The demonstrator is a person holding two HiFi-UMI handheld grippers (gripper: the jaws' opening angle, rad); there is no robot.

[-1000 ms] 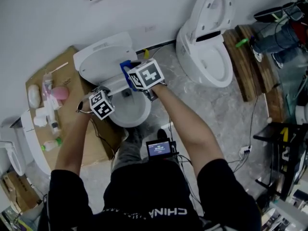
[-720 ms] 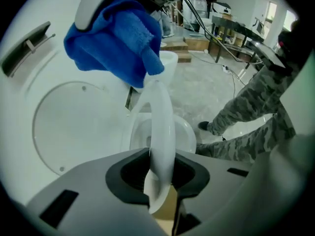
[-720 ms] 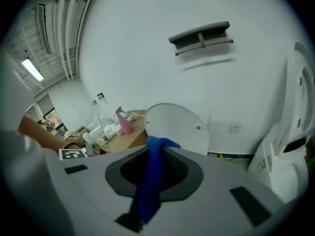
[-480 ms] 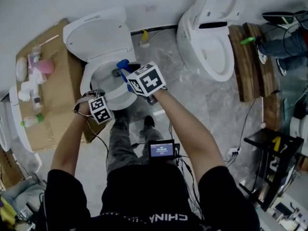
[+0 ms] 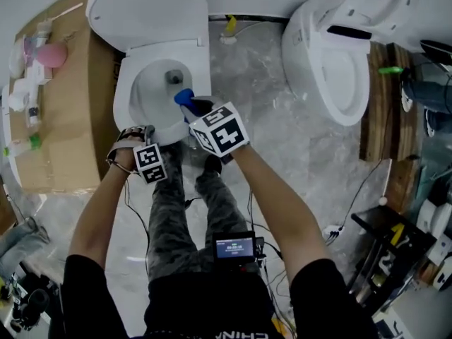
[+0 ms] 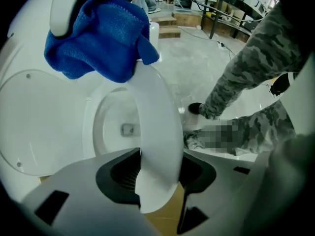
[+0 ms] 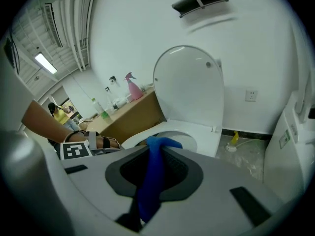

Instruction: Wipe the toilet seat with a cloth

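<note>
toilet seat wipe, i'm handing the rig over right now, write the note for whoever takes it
left claw: points down at the front of the toilet seat, with the rim between its jaws. The jaws have just been opening, so it looks released.
right claw: shut on the blue cloth, which sits at the seat's side rim.
done: lid up, seat down, cloth in the claw.
left: the whole wipe. Probably pull the left claw clear, then run the cloth round the ring.
</note>
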